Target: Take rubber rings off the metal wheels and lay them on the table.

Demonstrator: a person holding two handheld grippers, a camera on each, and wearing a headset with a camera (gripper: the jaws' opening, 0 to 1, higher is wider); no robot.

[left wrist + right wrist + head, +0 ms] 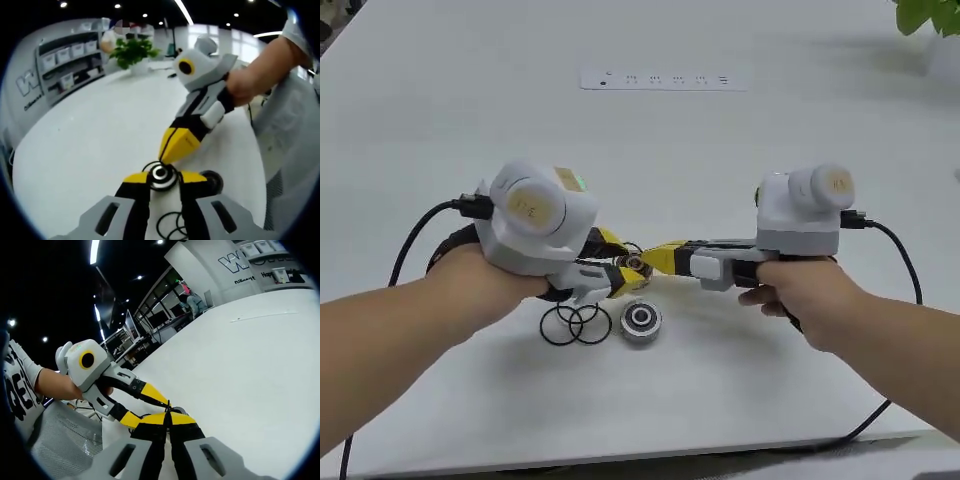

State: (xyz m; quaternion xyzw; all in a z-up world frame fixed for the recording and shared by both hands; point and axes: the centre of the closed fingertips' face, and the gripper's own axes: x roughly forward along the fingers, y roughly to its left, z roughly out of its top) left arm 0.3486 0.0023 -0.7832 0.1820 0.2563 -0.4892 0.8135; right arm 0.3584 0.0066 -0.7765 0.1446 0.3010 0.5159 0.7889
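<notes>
Both my grippers meet above the table (720, 150) at one metal wheel (161, 174).
My left gripper (610, 272) clamps this wheel; the right gripper (168, 416) has jaws together, pinching its rubber ring (148, 167). Loose rings (575, 323) lie beside a second wheel (641, 320).

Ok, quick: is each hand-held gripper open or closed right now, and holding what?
Left hand-held gripper: closed on the wheel.
Right hand-held gripper: closed, apparently pinching the ring.
</notes>
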